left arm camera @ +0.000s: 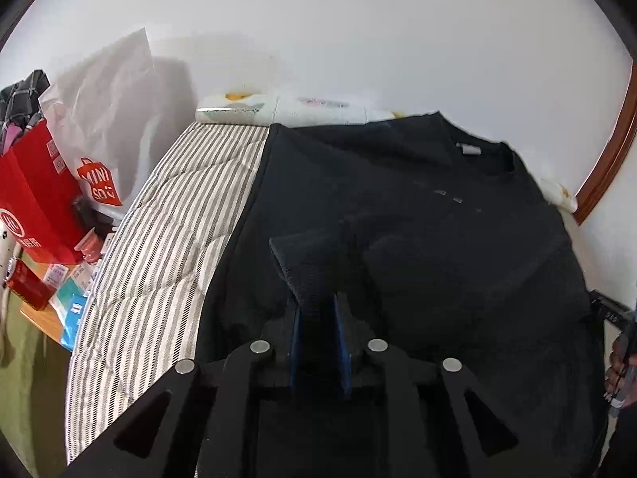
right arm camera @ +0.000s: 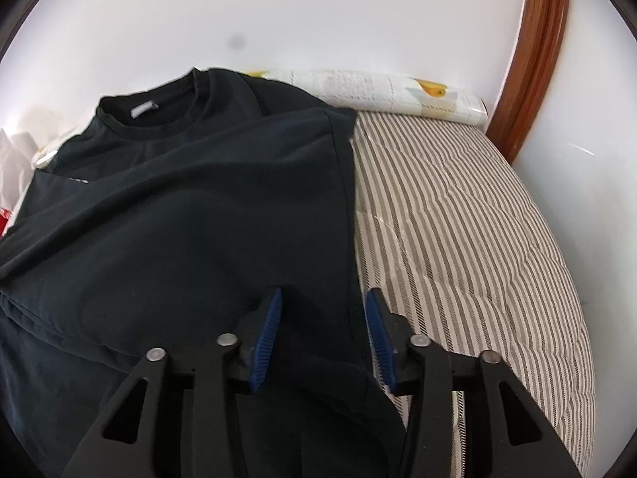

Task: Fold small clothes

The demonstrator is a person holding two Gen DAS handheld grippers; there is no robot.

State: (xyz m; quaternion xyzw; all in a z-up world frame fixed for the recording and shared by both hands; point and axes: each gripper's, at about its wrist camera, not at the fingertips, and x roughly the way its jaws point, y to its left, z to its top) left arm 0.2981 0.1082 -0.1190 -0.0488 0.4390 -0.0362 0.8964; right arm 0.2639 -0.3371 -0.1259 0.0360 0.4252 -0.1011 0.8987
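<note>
Item: black T-shirt [right arm camera: 191,207], spread on the striped mattress cover [right arm camera: 458,219], collar and neck label [right arm camera: 142,109] toward twelve o'clock, near the rolled printed sheet [right arm camera: 398,87] by the wall.

Left gripper [left arm camera: 318,318]: I have its blue pads nearly together, pinching a raised fold of the shirt's fabric [left arm camera: 306,263] that stands up between them. In that view the shirt's straight side edge runs from twelve toward seven o'clock, with bare striped cover beyond it at nine.

Right gripper [right arm camera: 324,326]: jaws parted, pads straddling the shirt's right edge at about six o'clock; the hem lies between them, but neither pad appears to press on it. I count this one as released.

Step in hand, as I judge it: a lengthwise fold, the left side gathered, the right not yet taken.

Next move calls for: closing the right pads on that edge, then carrying both holds evenly so the panel lands flat, without dragging the body askew.

Off the bed at nine o'clock, left view: red paper bag [left arm camera: 36,191], white Miniso bag [left arm camera: 99,127].
</note>
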